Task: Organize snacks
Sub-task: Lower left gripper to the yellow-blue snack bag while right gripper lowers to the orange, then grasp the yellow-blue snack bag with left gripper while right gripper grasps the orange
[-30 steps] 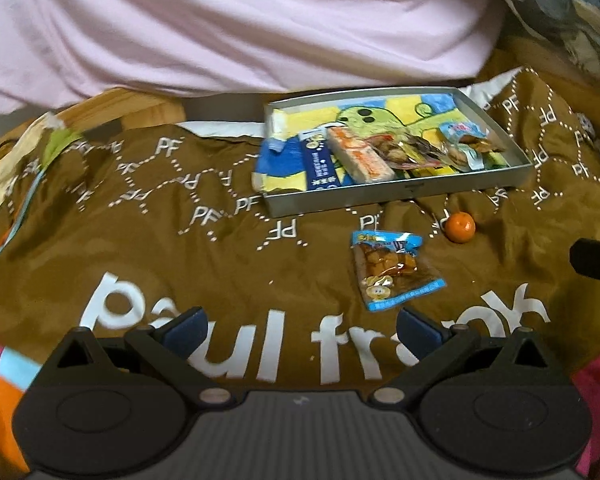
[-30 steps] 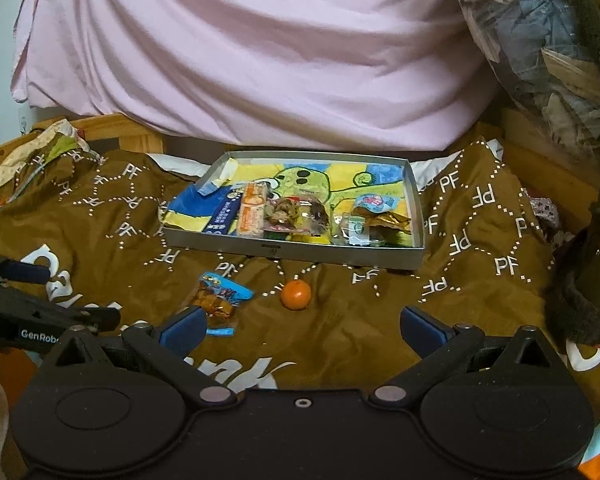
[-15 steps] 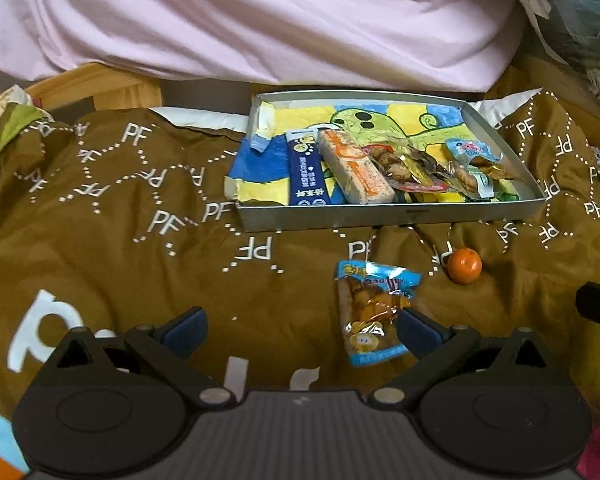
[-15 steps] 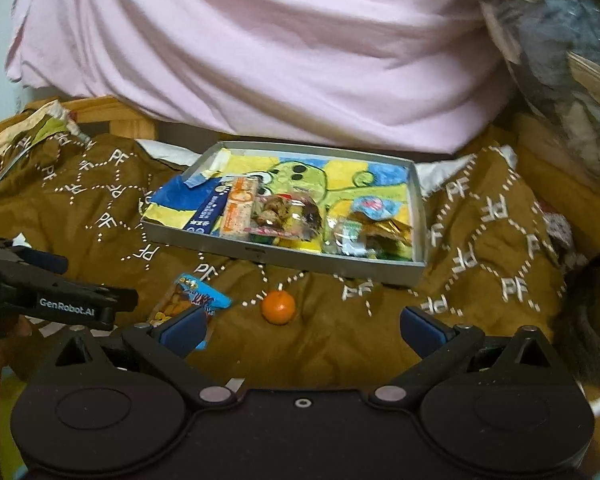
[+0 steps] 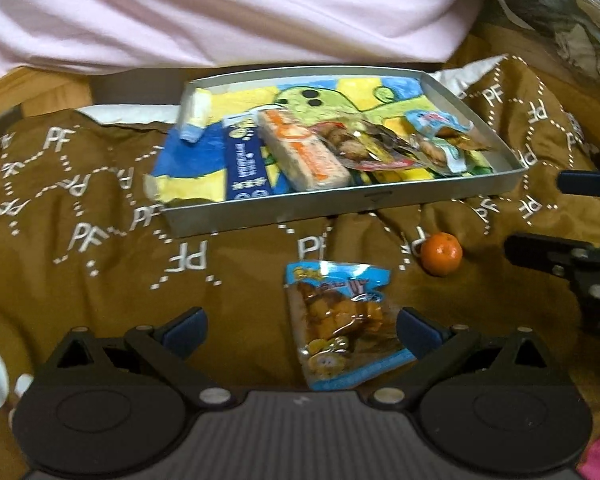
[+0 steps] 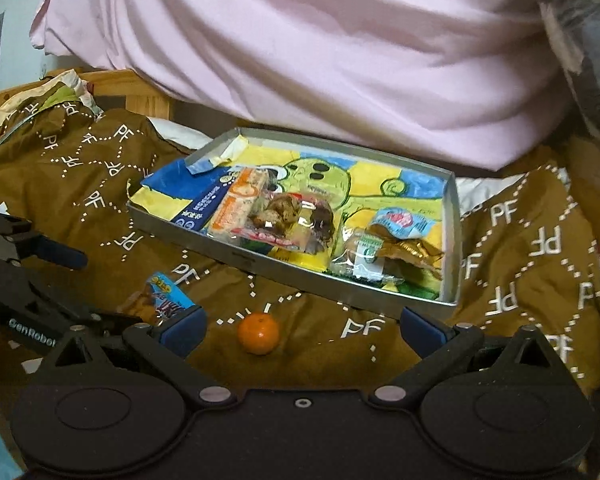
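left gripper (image 5: 300, 330): hovering low over the blanket, jaws spread wide, gripping nothing; blue pads sitting either side of the packet's lower half
right gripper (image 6: 302, 330): jaws also gaping wide, empty; orange lying between the fingers, nearer the left pad, not touching
packet (image 5: 342, 322): blue-edged bag of brown snacks, lying flat on the blanket just outside the tray's near wall, at 6 o'clock from the tray; in the right view half hidden behind the left pad
orange (image 6: 258, 333): resting on the blanket at 3 o'clock from the packet, near but apart; just outside the tray's near wall
tray (image 5: 476, 190): shallow grey metal, sitting on the blanket at 12 o'clock in both views, cartoon paper lining it
tray contents: blue bar (image 5: 246, 170) and orange-wrapped bar (image 5: 308, 152) lying side by side at the left; clear pack (image 6: 296, 218) of brown pieces in the middle; small wrapped snacks (image 6: 396, 240) piling up at the right end
blanket (image 5: 100, 280): brown with white PF print, covering the whole work area
pink cloth (image 6: 320, 48): filling the background behind the tray
blur: left view looking slightly smeared
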